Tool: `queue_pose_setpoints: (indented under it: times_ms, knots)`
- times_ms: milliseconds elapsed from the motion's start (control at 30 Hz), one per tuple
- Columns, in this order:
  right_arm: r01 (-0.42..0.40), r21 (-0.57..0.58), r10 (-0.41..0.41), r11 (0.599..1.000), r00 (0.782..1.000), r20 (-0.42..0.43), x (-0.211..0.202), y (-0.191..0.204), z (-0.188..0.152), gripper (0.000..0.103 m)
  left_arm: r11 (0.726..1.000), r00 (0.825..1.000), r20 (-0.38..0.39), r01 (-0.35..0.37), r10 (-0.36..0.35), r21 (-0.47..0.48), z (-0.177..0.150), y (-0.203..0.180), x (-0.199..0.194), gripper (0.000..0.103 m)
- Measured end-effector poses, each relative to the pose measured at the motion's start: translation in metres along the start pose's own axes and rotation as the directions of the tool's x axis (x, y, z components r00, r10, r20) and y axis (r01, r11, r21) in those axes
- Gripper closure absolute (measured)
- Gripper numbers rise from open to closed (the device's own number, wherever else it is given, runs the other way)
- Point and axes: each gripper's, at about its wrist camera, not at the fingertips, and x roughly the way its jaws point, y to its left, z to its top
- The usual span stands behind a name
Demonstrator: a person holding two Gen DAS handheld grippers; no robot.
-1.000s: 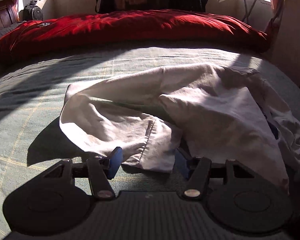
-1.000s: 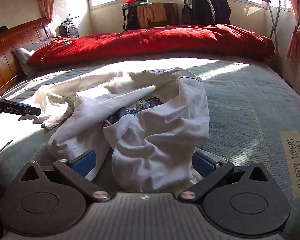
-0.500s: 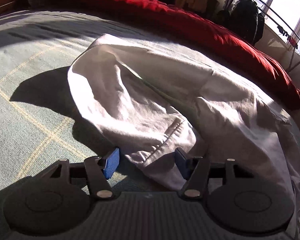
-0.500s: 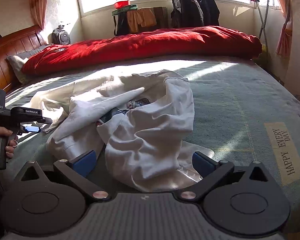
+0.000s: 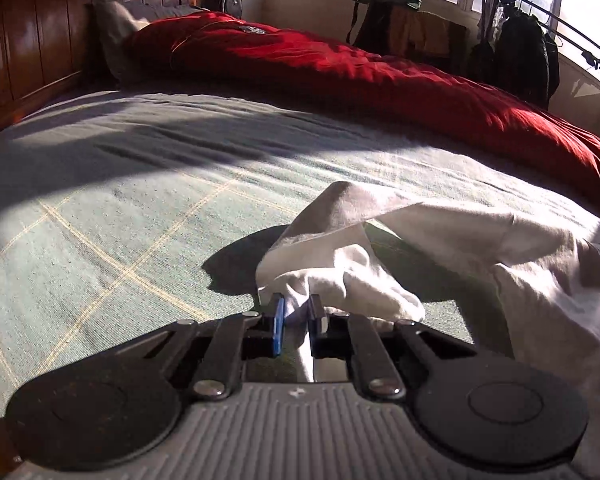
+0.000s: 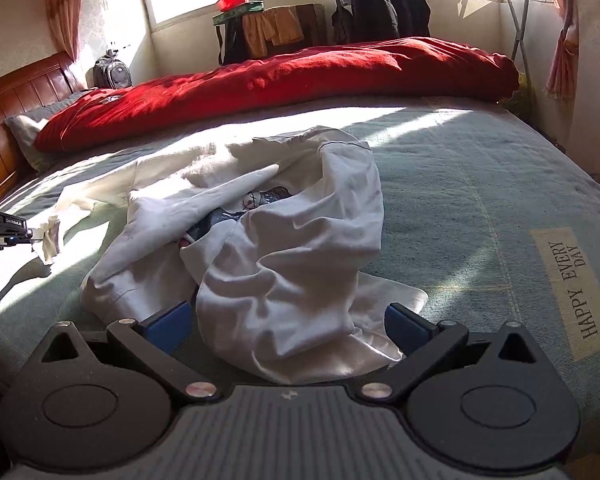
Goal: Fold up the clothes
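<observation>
My left gripper (image 5: 296,318), spread beside the sleeve edge a second ago, has now closed on the white shirt (image 6: 284,248), crumpled on the green bedspread (image 6: 480,184), while my right gripper (image 6: 288,326) stays wide astride its hem, so spreading can proceed.

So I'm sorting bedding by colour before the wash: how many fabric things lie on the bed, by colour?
White: 1, the shirt
Red: 1, the duvet
Grey: 1, the pillow
Green: 1, the bedspread
Total: 4
</observation>
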Motion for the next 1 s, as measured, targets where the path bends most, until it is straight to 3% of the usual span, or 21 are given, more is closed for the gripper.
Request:
queue_pose_setpoints:
  times_ms: [100,133,233,300,367,567,667,767,867,1000]
  knots:
    - [-0.003,-0.011,0.003,1.000,1.000,-0.004,0.001,0.002,-0.001,0.000,1.000,1.000,-0.023,0.010,-0.009,0.013,-0.001,0.010,-0.006,0.082]
    - [-0.004,-0.015,0.004,1.000,1.000,-0.005,0.001,0.003,-0.001,0.000,0.999,0.999,-0.026,0.023,-0.023,0.032,-0.003,0.010,-0.009,0.074]
    - [0.002,-0.015,-0.002,1.000,1.000,-0.010,0.003,0.003,-0.002,0.000,0.993,0.997,-0.017,0.073,-0.072,0.093,-0.014,-0.007,-0.025,0.056]
    - [0.006,-0.014,-0.006,1.000,1.000,-0.017,0.004,0.002,-0.002,0.000,0.983,0.992,-0.019,0.128,-0.127,0.129,-0.023,-0.021,-0.035,0.050]
    - [0.012,-0.023,-0.013,1.000,1.000,-0.026,0.007,0.003,-0.005,0.000,0.965,0.979,-0.035,0.206,-0.203,0.164,-0.033,-0.039,-0.046,0.042]
    - [0.049,-0.085,-0.052,0.995,0.998,-0.043,0.016,0.008,-0.011,0.000,0.875,0.918,-0.069,0.393,-0.390,0.281,-0.063,-0.102,-0.075,0.036]
    - [0.060,-0.137,-0.065,0.989,0.997,-0.035,0.022,0.014,-0.008,0.000,0.833,0.898,-0.039,0.423,-0.439,0.355,-0.074,-0.129,-0.093,0.031]
    - [0.071,-0.202,-0.078,0.977,0.997,-0.025,0.034,0.028,-0.010,0.000,0.810,0.894,0.004,0.405,-0.448,0.424,-0.082,-0.150,-0.105,0.030]
    - [0.084,-0.268,-0.091,0.960,0.996,-0.015,0.046,0.042,-0.011,0.000,0.805,0.898,0.034,0.376,-0.439,0.460,-0.091,-0.161,-0.109,0.030]
    - [0.101,-0.352,-0.108,0.930,0.994,0.001,0.062,0.060,-0.013,0.000,0.818,0.912,0.039,0.346,-0.408,0.460,-0.102,-0.165,-0.108,0.030]
